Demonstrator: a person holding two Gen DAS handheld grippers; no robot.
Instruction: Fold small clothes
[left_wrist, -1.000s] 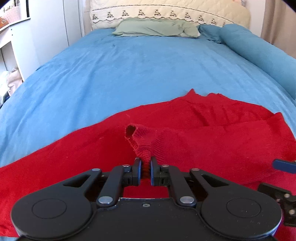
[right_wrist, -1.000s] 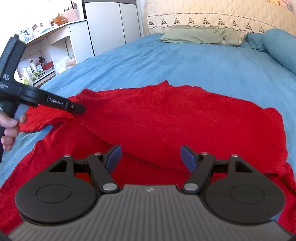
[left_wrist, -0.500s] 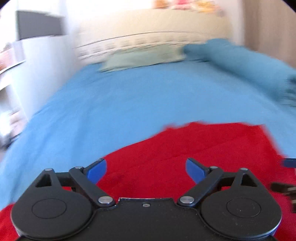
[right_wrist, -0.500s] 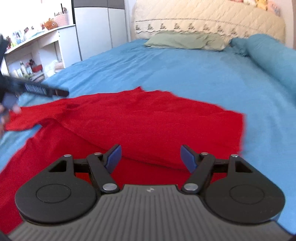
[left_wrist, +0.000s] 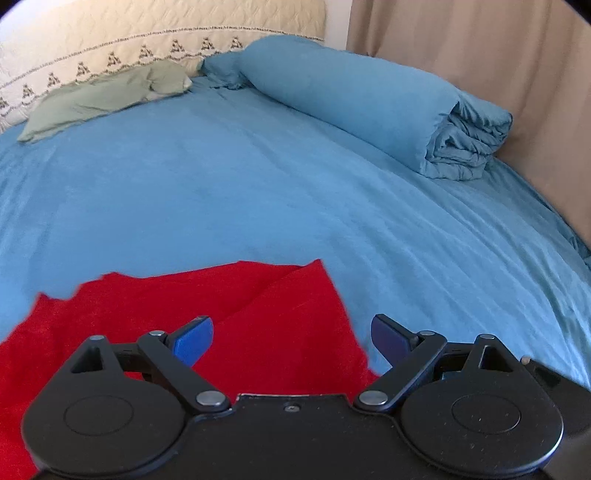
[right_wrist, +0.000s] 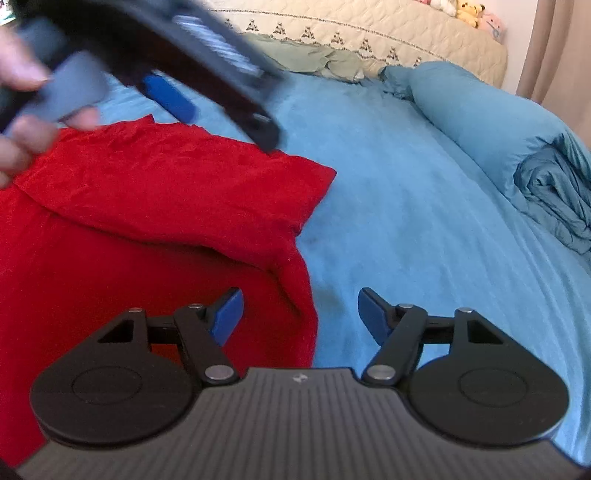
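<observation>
Garment: a red knit top (right_wrist: 155, 206) lies on the bed (left_wrist: 258, 192), partly folded, one layer doubled over another; its right edge runs away from the viewer toward the headboard.
Left gripper (left_wrist: 291, 341): released, jaws wide, nothing between the pads. In its own view the cloth's far right corner (left_wrist: 314, 269) sits just ahead and slightly left of centre; the left pad is over red cloth, the right pad over bare sheet.
Left hand (right_wrist: 22, 110): seen blurred at the upper left of the right view, holding that gripper above the far part of the top.
Right gripper (right_wrist: 299, 317): unclenched and empty, jaws closing a little. The cloth's near right edge (right_wrist: 306, 295) falls between the pads, closer to the left one.
Key relation: the top lies to the left of both grippers, and its right edge is the line they straddle. The right gripper appears nearer the near end of that edge, the left nearer the far corner.
Likely next: a pinch at each end of this edge to carry it leftward over the body.
</observation>
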